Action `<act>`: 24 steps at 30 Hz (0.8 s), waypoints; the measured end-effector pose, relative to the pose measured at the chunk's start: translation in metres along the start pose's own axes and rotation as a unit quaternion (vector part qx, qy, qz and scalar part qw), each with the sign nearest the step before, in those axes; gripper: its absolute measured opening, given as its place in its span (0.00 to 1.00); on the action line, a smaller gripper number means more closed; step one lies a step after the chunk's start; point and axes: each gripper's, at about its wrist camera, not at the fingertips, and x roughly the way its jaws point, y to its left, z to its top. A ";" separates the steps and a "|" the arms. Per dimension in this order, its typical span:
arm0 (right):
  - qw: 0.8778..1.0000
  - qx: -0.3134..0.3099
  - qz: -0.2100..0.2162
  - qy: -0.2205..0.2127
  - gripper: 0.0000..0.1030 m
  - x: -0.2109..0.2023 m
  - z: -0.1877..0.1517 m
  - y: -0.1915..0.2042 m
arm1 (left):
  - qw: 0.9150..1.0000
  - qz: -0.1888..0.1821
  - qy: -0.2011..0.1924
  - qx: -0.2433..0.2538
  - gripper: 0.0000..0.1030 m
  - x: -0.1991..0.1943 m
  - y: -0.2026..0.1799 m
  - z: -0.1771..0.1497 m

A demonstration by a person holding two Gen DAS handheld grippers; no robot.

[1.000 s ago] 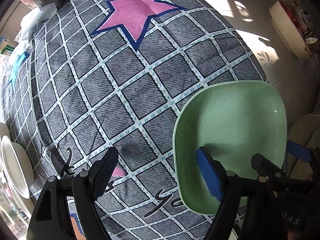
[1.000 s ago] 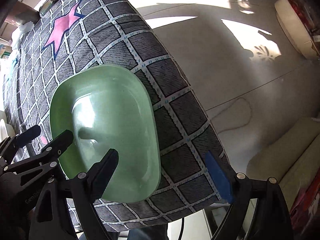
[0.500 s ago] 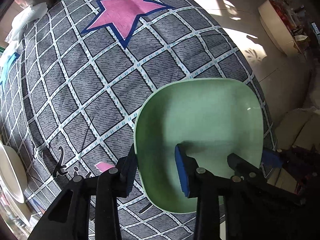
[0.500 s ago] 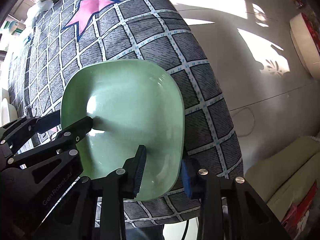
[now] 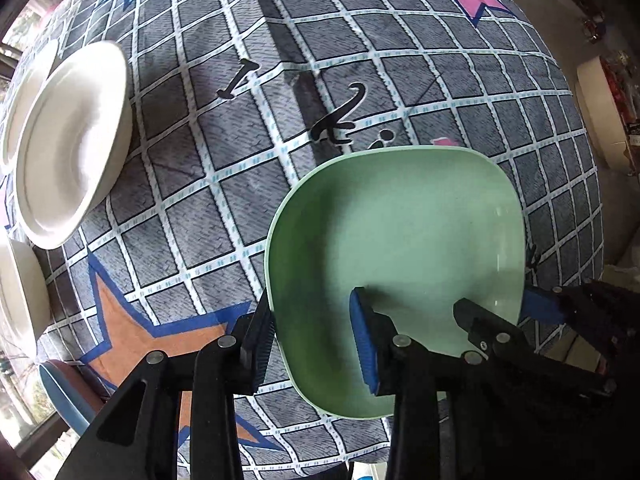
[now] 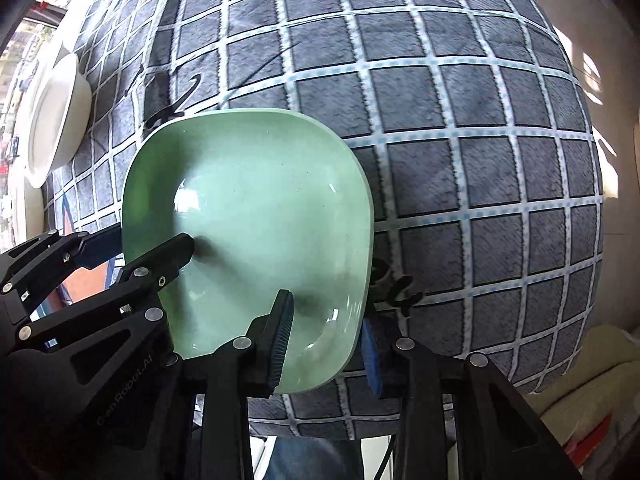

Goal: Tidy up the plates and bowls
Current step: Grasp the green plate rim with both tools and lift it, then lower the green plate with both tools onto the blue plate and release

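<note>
With the left gripper (image 5: 312, 336), pinching the left rim of the green dish (image 5: 400, 232), one finger outside the wall and the blue pad (image 5: 362, 344) inside, jaws narrowed to just the rim's thickness. With the right gripper (image 6: 325, 346), doing the same on the opposite rim, fingers closed down on the wall by the dish's near right corner. Holding the dish level and empty between both tools, over the near edge of the checked cloth (image 5: 240, 128), just beside the printed black lettering; not being able to tell whether lifting it clear or only resting it on the fabric. Judging the task as somewhere in its early or middle part: handling this one dish, with nothing nested in it or stacked with it. Seeing white plates (image 5: 68, 148) gathered at the far left of the cloth, well apart from the dish, one deep plate in full view, another rim just behind it and a third at the frame's left edge; taking these as a likely grouping already made, though not being sure of that. Leaving to do, by this reading: bringing the dish across to that side, setting it beside or onto the white pieces, releasing both grips, then checking for other pieces out of view. Noting a blue-rimmed shape (image 5: 60, 392) below the table edge at lower left, too cut off for naming.
</note>
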 end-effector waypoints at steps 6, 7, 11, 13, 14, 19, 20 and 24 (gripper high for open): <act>0.998 -0.063 0.004 0.019 0.34 0.012 -0.008 0.068 | 0.998 0.003 0.009 -0.059 0.38 0.005 0.057 -0.037; 0.997 -0.072 0.005 0.022 0.34 0.014 -0.010 0.078 | 0.998 0.004 0.010 -0.068 0.38 0.006 0.065 -0.042; 0.995 -0.094 0.009 0.033 0.34 0.022 -0.017 0.111 | 0.995 0.004 0.010 -0.095 0.38 0.009 0.090 -0.062; 0.994 -0.105 0.008 0.037 0.34 0.024 -0.020 0.124 | 0.995 0.004 0.009 -0.104 0.38 0.009 0.098 -0.069; 0.993 -0.109 0.008 0.040 0.34 0.026 -0.021 0.128 | 0.994 0.003 0.008 -0.108 0.38 0.009 0.101 -0.072; 0.992 -0.112 0.006 0.051 0.34 0.032 -0.032 0.153 | 0.993 -0.007 0.007 -0.118 0.38 0.012 0.116 -0.085; 0.992 -0.110 0.006 0.054 0.34 0.033 -0.033 0.155 | 0.993 -0.009 0.007 -0.118 0.38 0.013 0.118 -0.089; 0.993 -0.106 0.005 0.056 0.34 0.033 -0.042 0.172 | 0.992 -0.019 0.003 -0.126 0.38 0.017 0.140 -0.096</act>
